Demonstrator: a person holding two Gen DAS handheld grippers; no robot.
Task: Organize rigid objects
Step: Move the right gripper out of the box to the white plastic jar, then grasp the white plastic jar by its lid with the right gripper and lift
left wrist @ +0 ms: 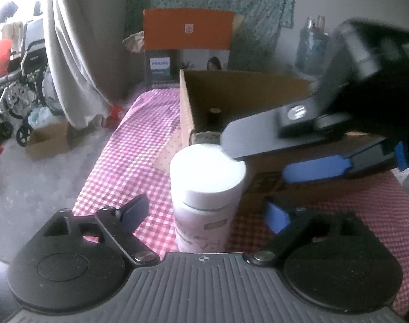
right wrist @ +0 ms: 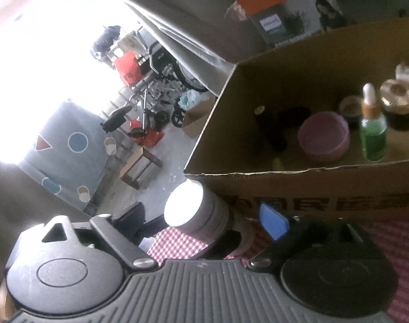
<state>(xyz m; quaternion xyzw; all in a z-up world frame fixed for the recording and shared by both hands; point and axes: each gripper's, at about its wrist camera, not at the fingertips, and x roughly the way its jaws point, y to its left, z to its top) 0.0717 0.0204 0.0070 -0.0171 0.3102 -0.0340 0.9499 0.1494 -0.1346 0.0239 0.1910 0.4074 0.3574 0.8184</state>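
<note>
The white-capped bottle [left wrist: 204,202] stands upright on the checked table [left wrist: 139,140], between the wide-apart fingers of the left claw [left wrist: 204,212], which do not touch it. The right claw [left wrist: 258,158] reaches in from the right, also open, beside the cap. Behind stands the cardboard box [right wrist: 298,185], holding a pink bowl [right wrist: 324,140], a green dropper bottle [right wrist: 372,132] and jars.

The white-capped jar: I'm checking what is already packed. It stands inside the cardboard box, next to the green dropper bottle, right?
Not inside. The white-capped jar stands on the checked cloth outside the cardboard box, against its corner, as both wrist views show. The green dropper bottle is inside the box.
</note>
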